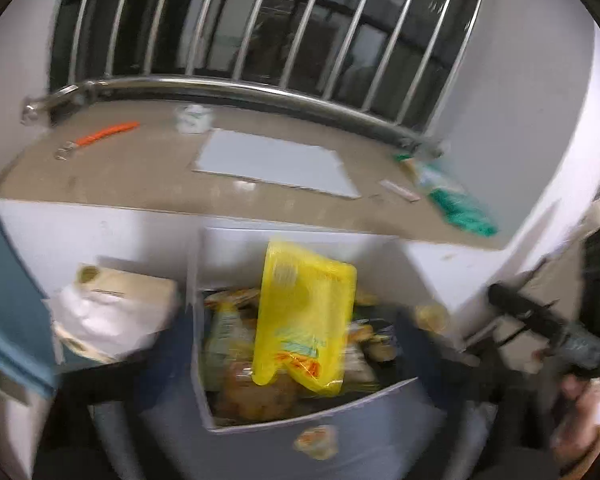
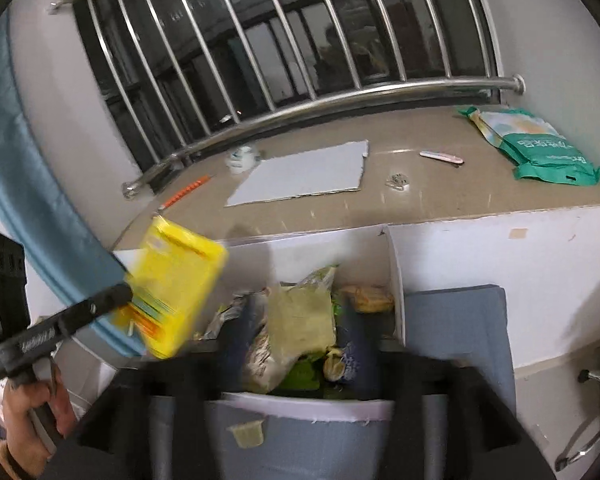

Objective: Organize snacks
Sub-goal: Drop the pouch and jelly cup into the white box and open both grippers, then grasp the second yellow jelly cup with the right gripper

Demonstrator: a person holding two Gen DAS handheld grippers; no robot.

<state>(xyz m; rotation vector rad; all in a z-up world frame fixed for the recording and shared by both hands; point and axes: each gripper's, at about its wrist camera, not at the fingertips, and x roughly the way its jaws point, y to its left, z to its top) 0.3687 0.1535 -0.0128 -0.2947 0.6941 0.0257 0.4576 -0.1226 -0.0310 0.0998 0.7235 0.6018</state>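
My left gripper [image 1: 296, 364] is shut on a yellow snack packet [image 1: 304, 312] and holds it up over the open white cardboard box [image 1: 312, 416] full of snack packets. The same packet [image 2: 176, 288] and the left gripper's arm [image 2: 60, 324] show at the left of the right wrist view. My right gripper [image 2: 300, 364] is shut on a pale crinkly snack bag [image 2: 296, 328] over the same box [image 2: 312, 404]. In the left wrist view the right gripper's body [image 1: 552, 332] is at the right edge.
A beige windowsill [image 1: 140, 176] runs behind the box, below steel window bars. On it lie a grey card sheet [image 2: 304, 176], a green bag [image 2: 540, 148], an orange pen [image 1: 108, 134] and a small white tub [image 2: 240, 158]. A blue curtain [image 2: 32, 168] hangs at left.
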